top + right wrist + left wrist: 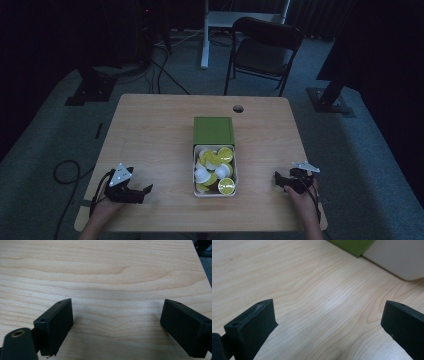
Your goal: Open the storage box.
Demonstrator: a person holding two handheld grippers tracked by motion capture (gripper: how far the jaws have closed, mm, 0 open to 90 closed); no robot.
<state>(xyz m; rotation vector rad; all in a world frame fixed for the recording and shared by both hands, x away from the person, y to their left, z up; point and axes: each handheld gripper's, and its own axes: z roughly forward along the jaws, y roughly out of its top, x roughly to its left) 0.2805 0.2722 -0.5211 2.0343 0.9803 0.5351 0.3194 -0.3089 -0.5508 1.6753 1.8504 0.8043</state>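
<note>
Wooden surface (150, 140) carries a white tray (234, 186) at its middle, a green box (213, 131) touching the tray's far end, yellow and white cups (215, 167) heaped inside the tray. Left tool (145, 191) low over the near left corner, well apart from the tray, jaws spread wide with bare wood between them; the left gripper view catches the tray wall (397, 257) and box corner (352, 245) ahead. Right tool (278, 181) near the right edge, jaws likewise released, nothing gripped
</note>
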